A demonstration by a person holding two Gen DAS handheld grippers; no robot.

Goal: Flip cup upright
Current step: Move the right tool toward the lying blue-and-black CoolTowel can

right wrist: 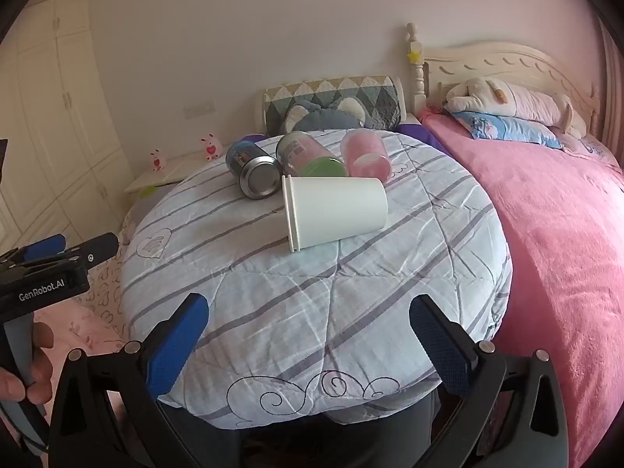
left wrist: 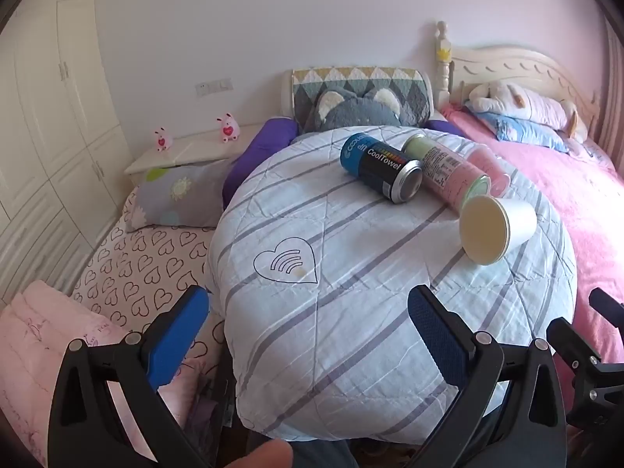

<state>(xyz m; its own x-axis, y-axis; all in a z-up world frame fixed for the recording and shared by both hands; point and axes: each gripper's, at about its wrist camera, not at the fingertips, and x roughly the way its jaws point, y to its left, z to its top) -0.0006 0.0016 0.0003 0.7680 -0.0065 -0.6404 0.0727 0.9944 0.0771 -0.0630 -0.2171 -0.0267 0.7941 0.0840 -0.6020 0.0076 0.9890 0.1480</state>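
Observation:
A white paper cup (left wrist: 497, 228) lies on its side on a folded striped quilt (left wrist: 351, 292), mouth facing the left wrist camera. In the right wrist view the cup (right wrist: 335, 210) lies crosswise, rim to the left. My left gripper (left wrist: 308, 312) is open and empty, low over the quilt's near edge, left of the cup. My right gripper (right wrist: 308, 316) is open and empty, near the quilt's front edge, with the cup ahead of it. The left gripper's body (right wrist: 58, 257) shows at the left of the right wrist view.
Three canisters lie behind the cup: a blue-black CoolTowel can (left wrist: 380, 169), a green-lidded one (left wrist: 448, 173), a pink one (right wrist: 364, 158). A pink blanket (right wrist: 565, 234) covers the bed on the right. Pillows, plush toys, a headboard and a nightstand (left wrist: 183, 154) lie beyond.

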